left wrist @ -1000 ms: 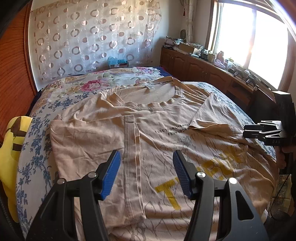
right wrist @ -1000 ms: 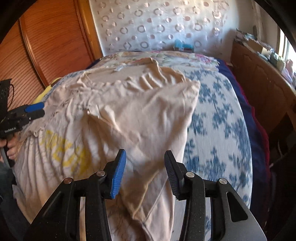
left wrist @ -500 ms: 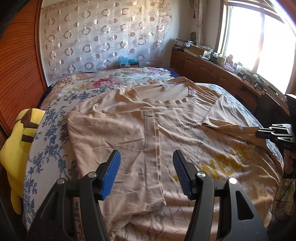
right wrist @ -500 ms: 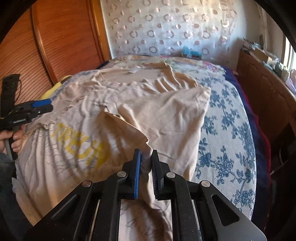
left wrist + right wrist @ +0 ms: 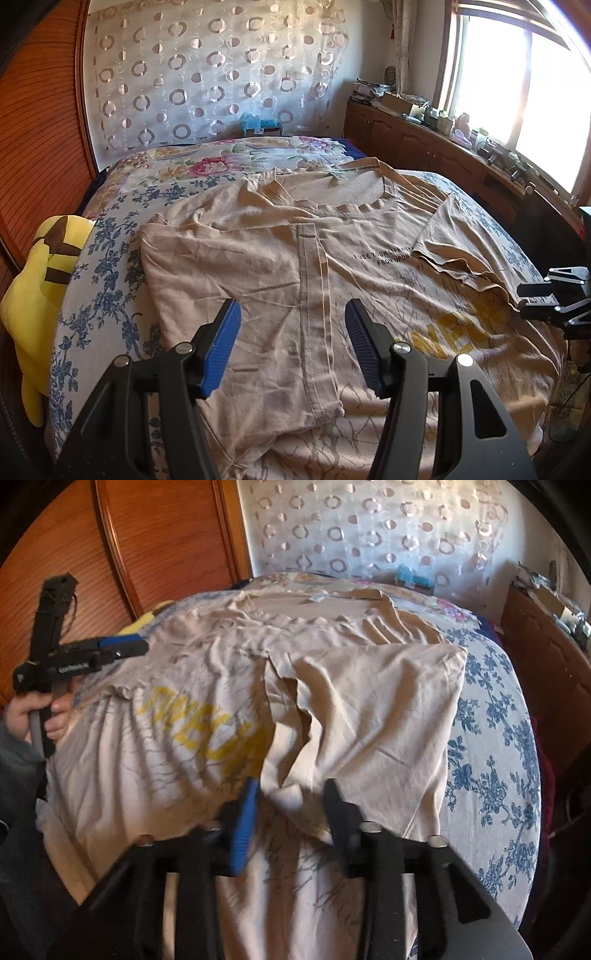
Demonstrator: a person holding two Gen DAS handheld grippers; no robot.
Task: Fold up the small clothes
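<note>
the beige t-shirt (image 5: 332, 266) lies spread front-up on the bed (image 5: 110, 295), collar at the far end, hem at the near edge. its left side is folded inward over the front, with the side seam running near to far down the middle of the left wrist view. the sleeve on the right side also lies folded inward, over the small black print.

left claw (image 5: 291, 349): jaws stand partly open above the folded left panel. nothing is between the blue pads; the cloth lies below them, untouched.

right claw (image 5: 288, 812): jaws are opening. a bunched fold of the right sleeve edge sits between the fingers, and the pads no longer press on it. the picture is blurred here.

a hand (image 5: 33, 716) grips the handle of the left claw at the left edge of the right wrist view.

a yellow plush toy (image 5: 33, 295) lies at the left edge of the bed, beside the wooden wardrobe (image 5: 33, 129).
</note>
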